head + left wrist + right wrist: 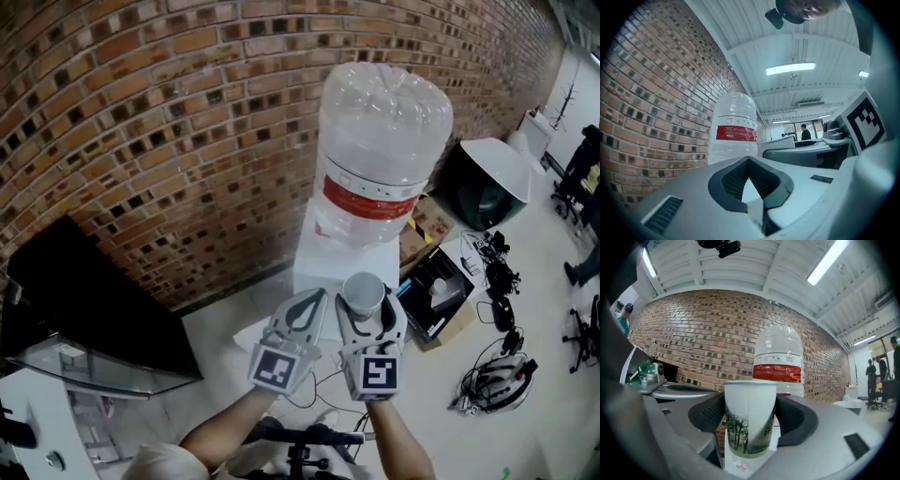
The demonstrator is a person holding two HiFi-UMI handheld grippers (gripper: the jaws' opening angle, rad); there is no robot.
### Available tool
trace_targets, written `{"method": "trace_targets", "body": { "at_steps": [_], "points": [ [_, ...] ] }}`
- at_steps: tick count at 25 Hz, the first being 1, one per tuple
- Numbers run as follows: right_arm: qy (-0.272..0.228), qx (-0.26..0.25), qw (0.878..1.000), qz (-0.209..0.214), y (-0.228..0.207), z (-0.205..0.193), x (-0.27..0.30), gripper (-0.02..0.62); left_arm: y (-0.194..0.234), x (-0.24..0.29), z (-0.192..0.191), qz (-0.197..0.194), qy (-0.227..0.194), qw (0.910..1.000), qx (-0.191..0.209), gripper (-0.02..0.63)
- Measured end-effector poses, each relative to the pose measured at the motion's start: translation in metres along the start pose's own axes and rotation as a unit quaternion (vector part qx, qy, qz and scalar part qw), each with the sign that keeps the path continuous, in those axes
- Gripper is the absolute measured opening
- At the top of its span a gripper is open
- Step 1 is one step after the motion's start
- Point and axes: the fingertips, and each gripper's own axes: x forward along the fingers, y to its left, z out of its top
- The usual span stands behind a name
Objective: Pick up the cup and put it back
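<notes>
left tool (309, 302) closed, right tool (369, 316) gripping cup (749, 418)

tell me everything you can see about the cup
The cup is white, paper-looking, tapering downward, with a dark green tree print on its lower side. It is upright, mouth up, clamped at its sides between the jaws of the right tool, held in the air before the big water bottle.

The big water bottle (384, 131) on its white stand (323, 262) blocks the way just ahead of the left gripper (309, 298) and right gripper (367, 298), with the brick wall (141, 112) behind. Bare floor (220, 323) is free to the left, up to a black cabinet (84, 300). A box (439, 298) and cables (492, 380) crowd the right.
</notes>
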Motion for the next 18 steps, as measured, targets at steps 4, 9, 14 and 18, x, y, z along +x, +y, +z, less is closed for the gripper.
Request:
{"method": "trace_targets", "body": {
  "at_steps": [4,9,14,18],
  "points": [
    [-0.002,0.001,1.0,0.005,0.004,-0.002,-0.001,0.334,0.0,-0.002,0.002,0.008,-0.006,1.0,-0.002,-0.008],
    [-0.002,0.001,1.0,0.003,0.003,-0.006,-0.005,0.334,-0.003,-0.004,0.001,0.008,-0.01,0.9999,0.001,-0.008],
    [-0.004,0.002,1.0,0.003,-0.003,-0.012,-0.002,0.334,-0.003,0.001,-0.004,0.014,-0.012,0.9998,0.001,-0.008],
    [-0.006,0.006,1.0,-0.002,-0.006,-0.032,0.001,0.334,0.008,-0.003,-0.022,0.03,-0.005,0.9994,-0.018,-0.008]
  ]
}}
